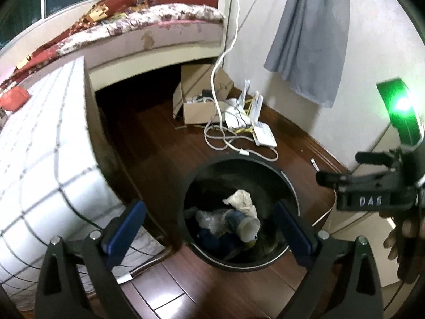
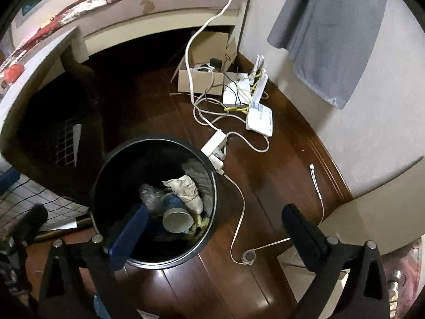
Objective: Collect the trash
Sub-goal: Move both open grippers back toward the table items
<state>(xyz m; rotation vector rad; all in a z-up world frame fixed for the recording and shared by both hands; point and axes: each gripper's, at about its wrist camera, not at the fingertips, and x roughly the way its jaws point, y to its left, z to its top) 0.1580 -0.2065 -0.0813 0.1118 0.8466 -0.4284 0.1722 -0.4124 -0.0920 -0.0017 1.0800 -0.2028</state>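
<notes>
The left gripper (image 1: pixel 209 228) is hanging over the black trash bin (image 1: pixel 288 183), its blue-padded jaws standing wide apart with nothing between them. The right gripper (image 2: pixel 215 228) is gaping likewise, empty, its left finger over the bin's rim and its right finger above the wooden floor (image 2: pixel 265 186). In the left wrist view, that gripper's body is showing white letters reading "DAS". Inside the bin, a paper cup (image 2: pixel 177 219), crumpled tissue (image 2: pixel 186 188) and clear plastic wrap (image 2: pixel 151 195) are lying together.
</notes>
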